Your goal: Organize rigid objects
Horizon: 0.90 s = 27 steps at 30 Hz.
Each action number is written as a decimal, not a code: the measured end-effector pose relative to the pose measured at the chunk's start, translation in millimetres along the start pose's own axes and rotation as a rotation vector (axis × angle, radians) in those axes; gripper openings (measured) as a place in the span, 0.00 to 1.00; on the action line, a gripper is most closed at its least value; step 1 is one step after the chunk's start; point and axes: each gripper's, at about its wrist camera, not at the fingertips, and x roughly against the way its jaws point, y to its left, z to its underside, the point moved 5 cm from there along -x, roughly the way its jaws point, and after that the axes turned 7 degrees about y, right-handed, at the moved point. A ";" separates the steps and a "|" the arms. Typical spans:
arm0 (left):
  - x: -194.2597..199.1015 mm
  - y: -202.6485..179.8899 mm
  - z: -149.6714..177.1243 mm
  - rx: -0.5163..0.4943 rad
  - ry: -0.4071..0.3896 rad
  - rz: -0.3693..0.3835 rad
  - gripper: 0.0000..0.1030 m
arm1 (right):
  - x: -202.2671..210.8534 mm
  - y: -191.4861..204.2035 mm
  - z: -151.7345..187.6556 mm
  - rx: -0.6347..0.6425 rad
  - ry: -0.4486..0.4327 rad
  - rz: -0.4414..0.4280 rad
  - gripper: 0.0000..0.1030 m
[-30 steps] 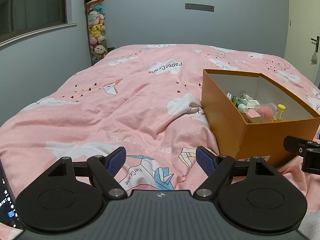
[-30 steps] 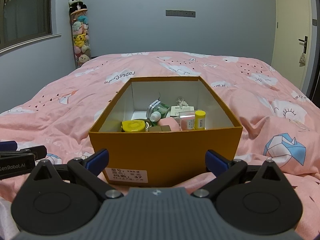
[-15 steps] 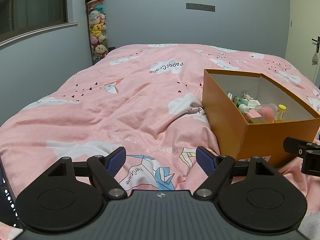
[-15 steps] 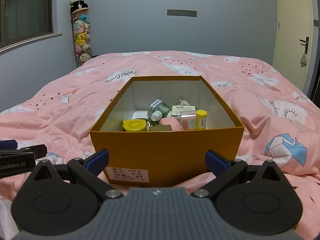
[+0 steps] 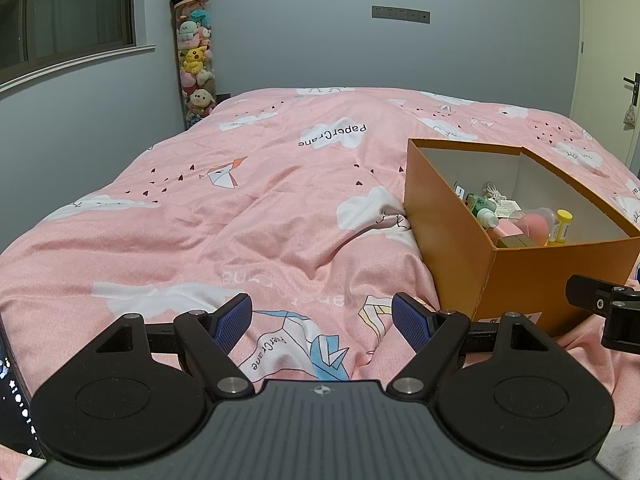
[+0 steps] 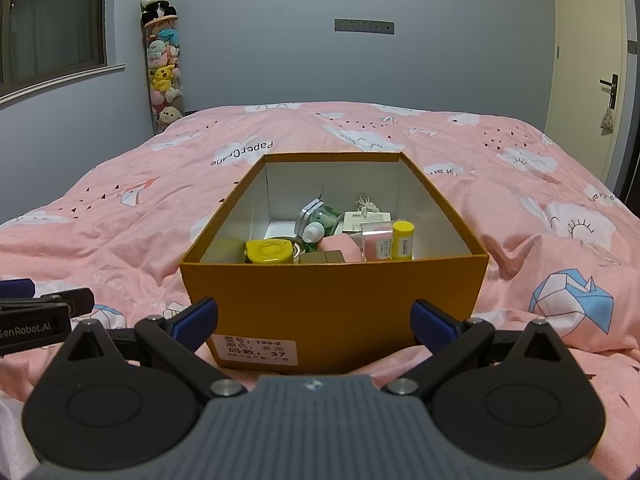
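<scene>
An open orange cardboard box [image 6: 332, 296] stands on the pink bed, right in front of my right gripper [image 6: 314, 318], which is open and empty, its fingertips near the box's front wall. Inside the box lie a yellow-lidded jar [image 6: 267, 251], a small yellow bottle [image 6: 403, 240], a pink case [image 6: 338, 247], a green bottle with a white cap [image 6: 316, 232] and other small items. My left gripper [image 5: 322, 318] is open and empty over the duvet, left of the box [image 5: 452, 240].
The pink duvet [image 5: 256, 208] with cloud and paper-crane prints covers the bed. A clear column of plush toys [image 5: 194, 64] stands in the far left corner. A door [image 6: 588, 80] is at the right. A dark screen [image 5: 12, 396] shows at the left edge.
Both grippers have risen slightly, so more of the box's inside shows. Both stay open and nothing on the bed has moved.
</scene>
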 end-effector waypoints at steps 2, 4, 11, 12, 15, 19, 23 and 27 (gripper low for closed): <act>-0.1 0.0 0.0 0.001 0.000 0.000 0.90 | -0.5 -0.6 -0.1 -0.001 0.003 -0.001 0.97; -0.2 0.0 0.0 0.001 0.001 0.000 0.90 | -0.4 -0.9 -0.7 0.001 0.003 -0.002 0.97; -0.3 0.0 0.0 0.002 0.001 0.002 0.90 | -1.3 -0.9 -1.5 0.009 0.004 -0.003 0.98; -0.3 -0.1 0.0 0.001 0.001 0.002 0.90 | -1.7 -1.3 -1.6 0.010 0.005 -0.003 0.97; -0.3 -0.4 0.1 0.002 0.001 0.002 0.90 | -2.1 -2.8 -1.7 0.009 0.006 -0.005 0.98; -0.3 -0.3 0.1 -0.001 0.000 0.003 0.90 | -2.3 -3.6 -1.9 0.010 0.006 -0.006 0.97; -0.5 -0.5 0.2 0.001 0.001 0.004 0.90 | -2.2 -3.5 -1.9 0.009 0.006 -0.005 0.97; -0.2 -0.6 0.2 0.002 0.001 0.004 0.90 | -2.6 -3.9 -1.9 0.009 0.008 -0.006 0.97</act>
